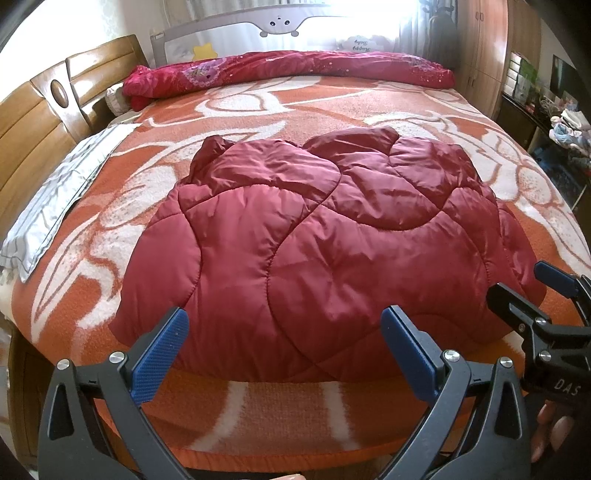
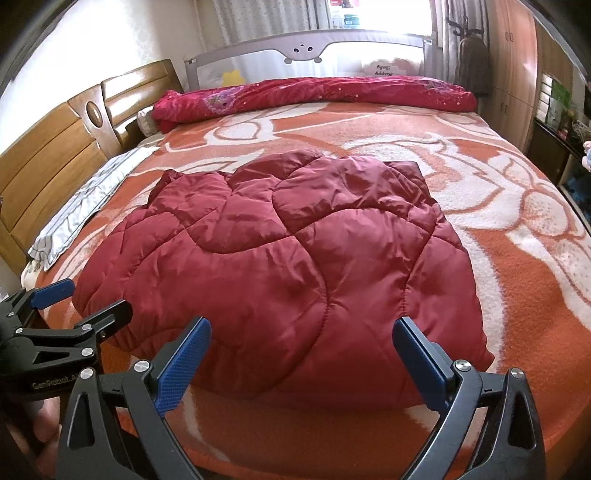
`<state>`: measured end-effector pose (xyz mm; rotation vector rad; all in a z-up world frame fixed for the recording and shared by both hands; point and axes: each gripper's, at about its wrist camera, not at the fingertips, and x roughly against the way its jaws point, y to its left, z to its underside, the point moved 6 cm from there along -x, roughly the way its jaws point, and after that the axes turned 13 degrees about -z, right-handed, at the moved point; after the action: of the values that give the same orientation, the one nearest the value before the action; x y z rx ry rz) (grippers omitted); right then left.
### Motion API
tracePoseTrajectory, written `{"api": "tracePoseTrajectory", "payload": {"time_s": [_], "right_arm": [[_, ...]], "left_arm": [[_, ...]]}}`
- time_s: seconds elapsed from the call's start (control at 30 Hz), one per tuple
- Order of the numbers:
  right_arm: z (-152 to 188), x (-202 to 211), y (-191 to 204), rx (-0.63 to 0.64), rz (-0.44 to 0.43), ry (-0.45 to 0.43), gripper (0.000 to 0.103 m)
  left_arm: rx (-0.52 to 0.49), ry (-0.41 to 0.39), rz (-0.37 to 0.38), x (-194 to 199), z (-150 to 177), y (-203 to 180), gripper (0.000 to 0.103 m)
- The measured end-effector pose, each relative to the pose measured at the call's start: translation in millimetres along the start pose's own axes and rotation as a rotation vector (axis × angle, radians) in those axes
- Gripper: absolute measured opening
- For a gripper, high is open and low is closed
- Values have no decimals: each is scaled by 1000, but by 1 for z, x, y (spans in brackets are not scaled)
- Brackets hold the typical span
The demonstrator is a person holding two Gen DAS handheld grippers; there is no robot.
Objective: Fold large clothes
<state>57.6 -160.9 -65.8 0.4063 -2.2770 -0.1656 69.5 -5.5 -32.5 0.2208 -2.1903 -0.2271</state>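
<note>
A dark red quilted padded garment (image 1: 325,251) lies folded in a rounded heap on the orange and white blanket (image 1: 288,406) of the bed. It also shows in the right wrist view (image 2: 280,280). My left gripper (image 1: 284,328) is open and empty, above the garment's near edge. My right gripper (image 2: 301,336) is open and empty, also above the near edge, to the right of the left one. The right gripper shows at the right edge of the left wrist view (image 1: 524,284). The left gripper shows at the left edge of the right wrist view (image 2: 92,295).
A rolled crimson floral quilt (image 1: 288,72) lies along the far side of the bed before a grey bed rail (image 1: 280,22). A grey striped pillowcase (image 1: 59,192) lies at the left by the wooden headboard (image 1: 40,122). Cluttered shelves (image 1: 554,110) stand at the right.
</note>
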Motion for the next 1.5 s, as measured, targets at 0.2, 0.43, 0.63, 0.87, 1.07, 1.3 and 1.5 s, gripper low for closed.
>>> {"api": "tracePoseTrajectory", "payload": {"time_s": [0.2, 0.43, 0.63, 0.87, 1.07, 1.3, 1.5], "right_arm": [[0, 0, 0, 0, 2, 0, 100], [0, 0, 0, 0, -2, 2, 100], [0, 1, 1, 0, -7, 2, 100], [0, 0, 1, 0, -7, 2, 100], [0, 0, 2, 0, -10, 4, 100], [0, 0, 3, 1, -11, 4, 100], [0, 1, 5, 2, -13, 4, 100]], "left_arm": [[-2, 1, 1, 0, 0, 0, 103], [-5, 4, 1, -2, 2, 0, 103], [-5, 4, 1, -2, 3, 0, 103], [-9, 3, -1, -2, 3, 0, 103], [-12, 4, -2, -3, 3, -1, 103], [-12, 5, -1, -3, 3, -1, 103], [-13, 4, -2, -3, 3, -1, 103]]}}
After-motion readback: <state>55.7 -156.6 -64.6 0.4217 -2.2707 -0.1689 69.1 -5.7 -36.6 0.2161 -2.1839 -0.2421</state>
